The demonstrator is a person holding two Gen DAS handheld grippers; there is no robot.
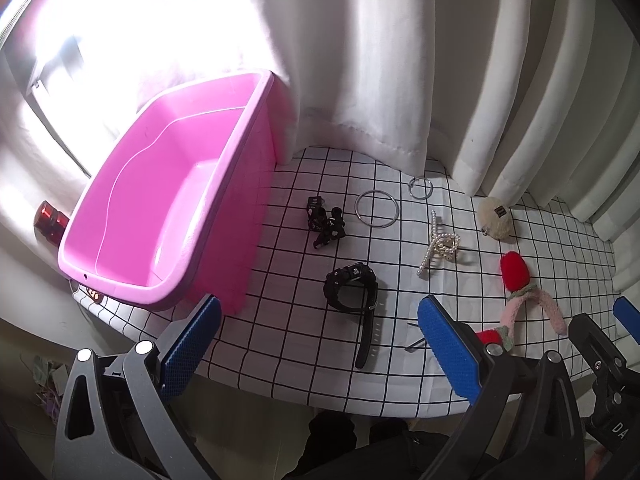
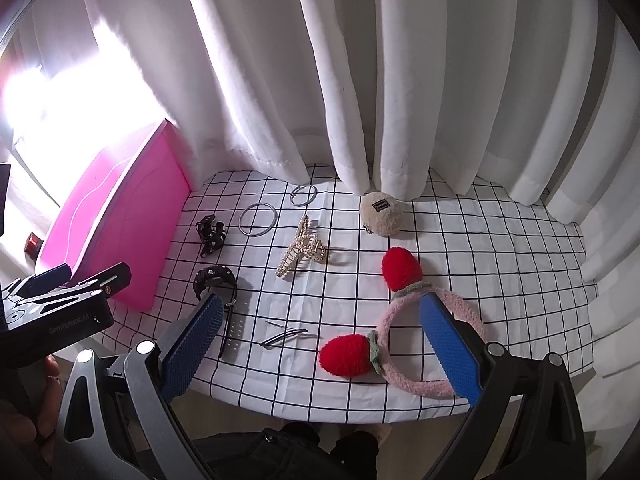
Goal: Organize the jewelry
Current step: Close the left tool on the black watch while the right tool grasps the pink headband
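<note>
Headband [image 2: 432,344]: nearest our right tool [image 2: 320,344], spread, empty
Left tool [image 1: 320,344]: spread, over watch [image 1: 352,284]
Risk: we snag the gridded counter [image 2: 480,240] cloth, missing the pink bin [image 1: 168,200]

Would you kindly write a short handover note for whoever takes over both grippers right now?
Left gripper: open, empty, hovering at the table's near edge by the black watch.
Right gripper: open, empty, over the strawberry headband.
Pink bin at the left of the checked cloth: looks empty, so nothing is sorted yet.
On the cloth: watch, black clip, large ring, small ring, pearl claw clip, hairpins, fluffy beige piece, headband.
Left to do: presumably move every item into the bin.
</note>
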